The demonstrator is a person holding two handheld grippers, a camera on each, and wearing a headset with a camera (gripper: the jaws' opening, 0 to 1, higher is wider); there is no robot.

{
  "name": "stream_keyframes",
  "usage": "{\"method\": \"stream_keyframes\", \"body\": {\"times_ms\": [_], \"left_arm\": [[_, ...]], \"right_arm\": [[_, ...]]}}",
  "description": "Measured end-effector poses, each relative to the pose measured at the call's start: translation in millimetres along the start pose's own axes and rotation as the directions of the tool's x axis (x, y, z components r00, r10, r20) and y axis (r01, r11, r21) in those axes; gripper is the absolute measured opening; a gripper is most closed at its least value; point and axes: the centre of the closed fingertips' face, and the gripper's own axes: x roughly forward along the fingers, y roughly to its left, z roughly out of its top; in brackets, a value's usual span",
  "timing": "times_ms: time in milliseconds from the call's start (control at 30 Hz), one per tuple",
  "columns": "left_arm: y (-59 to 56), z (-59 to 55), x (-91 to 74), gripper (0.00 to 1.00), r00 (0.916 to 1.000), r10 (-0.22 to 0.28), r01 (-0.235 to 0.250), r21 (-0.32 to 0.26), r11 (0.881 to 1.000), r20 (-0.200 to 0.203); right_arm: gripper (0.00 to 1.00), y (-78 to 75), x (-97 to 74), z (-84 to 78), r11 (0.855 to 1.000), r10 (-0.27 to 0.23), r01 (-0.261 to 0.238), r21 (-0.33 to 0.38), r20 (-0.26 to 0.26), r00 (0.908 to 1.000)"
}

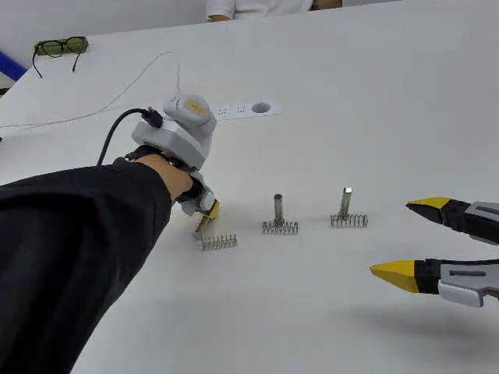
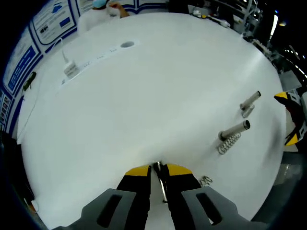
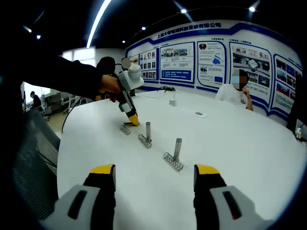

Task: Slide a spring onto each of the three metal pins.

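The left gripper, yellow tips pressed together, is pinching a slim grey metal pin low over the smooth white tabletop, seemingly steadying it for the short coiled wire spring lying just beside it. To the right, the middle round steel pin and the right-hand steel pin are standing upright, the middle coil and the right-hand coil lying unthreaded at their feet, while the right gripper is hovering spread wide, empty.

Count on the surface — threes, twos and ones

There were three springs: left spring, middle spring and right spring. There were three pins: held pin, middle pin and right pin. Two claws were counted — left claw and right claw — with one pair of glasses and one power strip.
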Motion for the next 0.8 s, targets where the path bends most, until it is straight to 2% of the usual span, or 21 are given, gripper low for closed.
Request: {"method": "stream_keyframes", "body": {"times_ms": [133,367,567,800], "left_arm": [[-0.3,-1.6,0.1,0.11,0.9997,0.023,-0.022,0.042,0.999,-0.012],[-1.6,-2.6,-0.3,0.10,0.9973,0.074,-0.073,0.095,0.993,-0.003],[0.6,-2.7,-1.5,0.07,0.9957,0.091,-0.092,0.074,0.993,0.018],[0.4,0.1,-10.4,0.07,0.9938,0.060,-0.062,0.024,0.998,0.094]], "right_arm": [[0.67,0.6,0.2,-0.8,1.000,0.002,-0.002,0.000,-0.003,1.0000],[0.66,0.5,-0.1,-0.4,1.000,0.001,-0.001,0.006,-0.002,1.0000],[0.65,-0.6,-1.8,1.8,1.000,-0.003,0.003,0.003,0.003,1.0000],[0.65,-2.5,-3.5,4.1,1.000,-0.010,0.010,0.010,0.011,0.9999]]}}
